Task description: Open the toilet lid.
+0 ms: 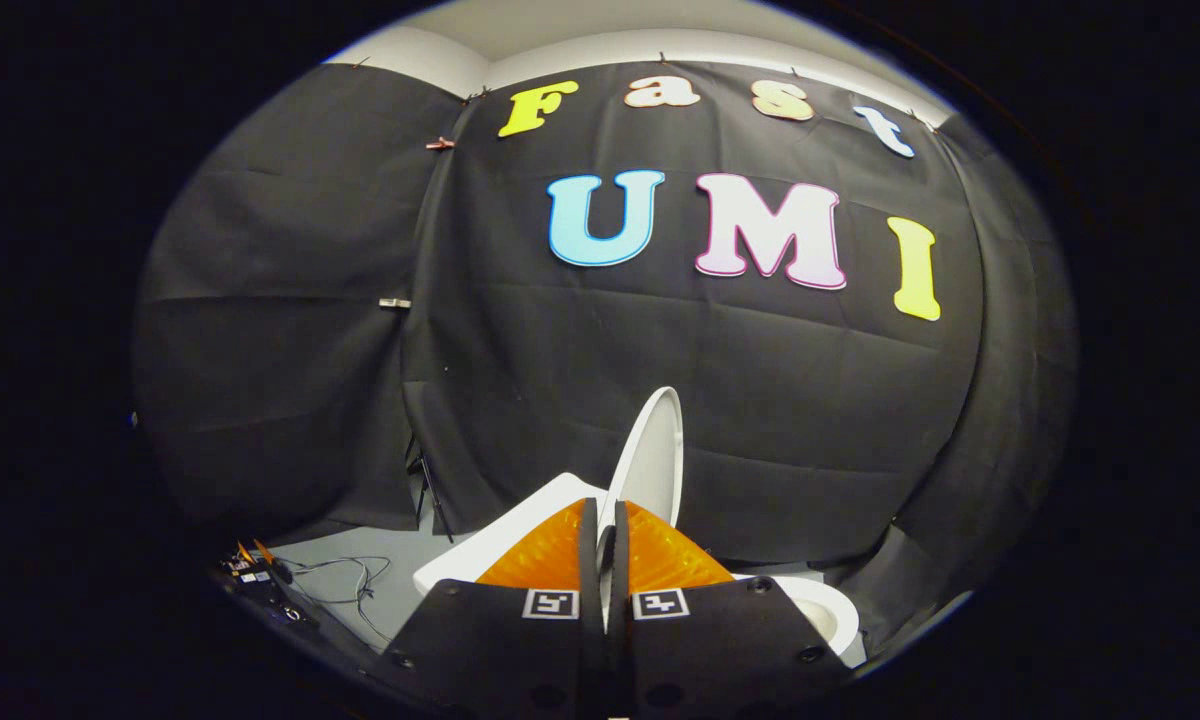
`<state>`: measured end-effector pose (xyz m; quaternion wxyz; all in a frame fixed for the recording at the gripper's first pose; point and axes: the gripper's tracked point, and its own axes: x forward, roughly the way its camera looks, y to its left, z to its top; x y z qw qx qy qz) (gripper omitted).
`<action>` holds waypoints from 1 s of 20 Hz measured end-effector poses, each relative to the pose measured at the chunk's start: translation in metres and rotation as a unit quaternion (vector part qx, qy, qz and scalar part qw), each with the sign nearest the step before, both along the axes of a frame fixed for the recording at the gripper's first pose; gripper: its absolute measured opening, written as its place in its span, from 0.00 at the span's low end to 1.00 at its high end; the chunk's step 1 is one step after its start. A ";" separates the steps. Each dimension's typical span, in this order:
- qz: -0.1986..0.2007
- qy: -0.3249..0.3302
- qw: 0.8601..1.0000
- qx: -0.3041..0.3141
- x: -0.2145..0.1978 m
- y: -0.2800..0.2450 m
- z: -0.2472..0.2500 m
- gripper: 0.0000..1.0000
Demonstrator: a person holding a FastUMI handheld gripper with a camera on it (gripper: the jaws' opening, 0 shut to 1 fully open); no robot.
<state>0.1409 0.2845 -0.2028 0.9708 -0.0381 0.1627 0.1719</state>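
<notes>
Black cloth backs the booth, w/ grey floor (360, 560) below. Toilet lid (652, 462) stands raised, near upright, rim caught between the gripper (605, 515) fingers, which sit nearly closed on it. Risk: thin grip slips & the lid drops back onto the toilet (820, 610), or overshoots at the hinge.

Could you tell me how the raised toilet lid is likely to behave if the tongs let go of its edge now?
The lid looks like stiff moulded plastic, so it should not flex. It stands near upright, tilted, so it may stay or drop shut. The tongs seem nearly closed on its thin edge; a smooth surface could slip.
</notes>
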 end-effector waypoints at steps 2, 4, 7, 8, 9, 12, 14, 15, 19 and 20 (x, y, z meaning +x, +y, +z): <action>0.009 0.002 1.000 -0.001 -0.001 0.010 -0.002 0.05; 0.015 0.004 1.000 -0.004 -0.001 0.018 -0.003 0.05; 0.014 0.006 1.000 -0.010 0.001 0.019 -0.004 0.05; 0.016 0.006 1.000 -0.003 0.000 0.017 -0.002 0.05; 0.019 0.013 1.000 0.005 -0.002 0.017 -0.003 0.11; 0.011 0.012 0.999 0.034 -0.006 0.006 0.006 0.31; 0.003 -0.006 0.999 0.045 -0.015 -0.009 0.031 0.76; 0.000 -0.017 0.999 0.048 -0.019 -0.016 0.042 0.98; -0.015 -0.045 0.997 0.062 -0.033 -0.050 0.086 0.99; -0.017 -0.050 0.996 0.065 -0.037 -0.059 0.096 0.99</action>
